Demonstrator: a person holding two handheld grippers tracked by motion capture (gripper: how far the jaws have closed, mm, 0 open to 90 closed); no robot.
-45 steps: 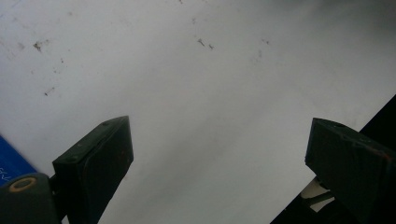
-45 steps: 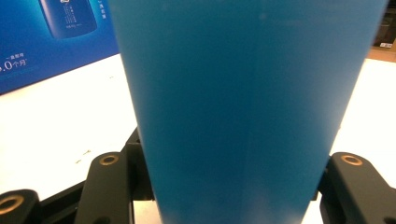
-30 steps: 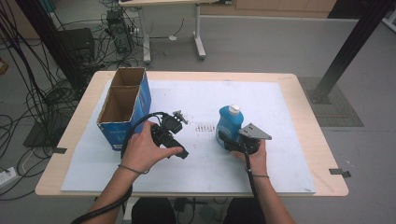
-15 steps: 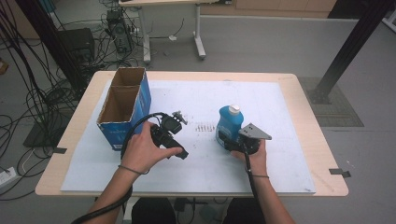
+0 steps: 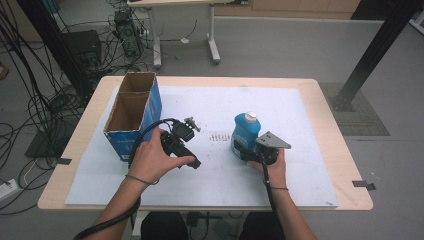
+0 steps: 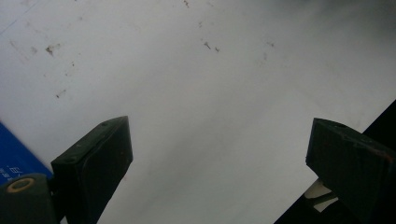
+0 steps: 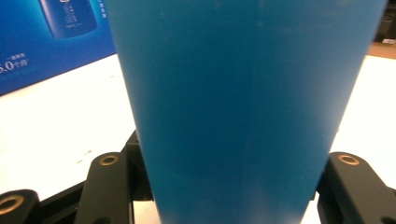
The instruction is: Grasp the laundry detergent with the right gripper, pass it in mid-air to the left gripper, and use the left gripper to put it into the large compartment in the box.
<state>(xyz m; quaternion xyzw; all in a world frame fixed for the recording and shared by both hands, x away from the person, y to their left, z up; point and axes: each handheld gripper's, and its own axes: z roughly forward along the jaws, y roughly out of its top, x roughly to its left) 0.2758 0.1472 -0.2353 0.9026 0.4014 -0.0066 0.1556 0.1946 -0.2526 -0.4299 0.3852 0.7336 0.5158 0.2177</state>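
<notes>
Gripping blue bottle (image 5: pixel 245 131) mid-sheet, right tongs (image 5: pixel 239 149), left tongs (image 5: pixel 189 125) wide, beside box (image 5: pixel 131 116).

open blue carton (image 5: pixel 131 117) upright on white sheet (image 5: pixel 300 115)

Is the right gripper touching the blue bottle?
Touching: in the right gripper view, the right gripper has both jaws pressed against the blue bottle.

Bottle (image 5: pixel 244 132): you see blue with a white cap.
Box (image 5: pixel 131 115): blue outside, brown cardboard inside, white print.
Sheet (image 5: pixel 300 125): white, faintly speckled.
Table (image 5: pixel 330 125): pale wood.
Left gripper (image 6: pixel 219 172): black.
</notes>
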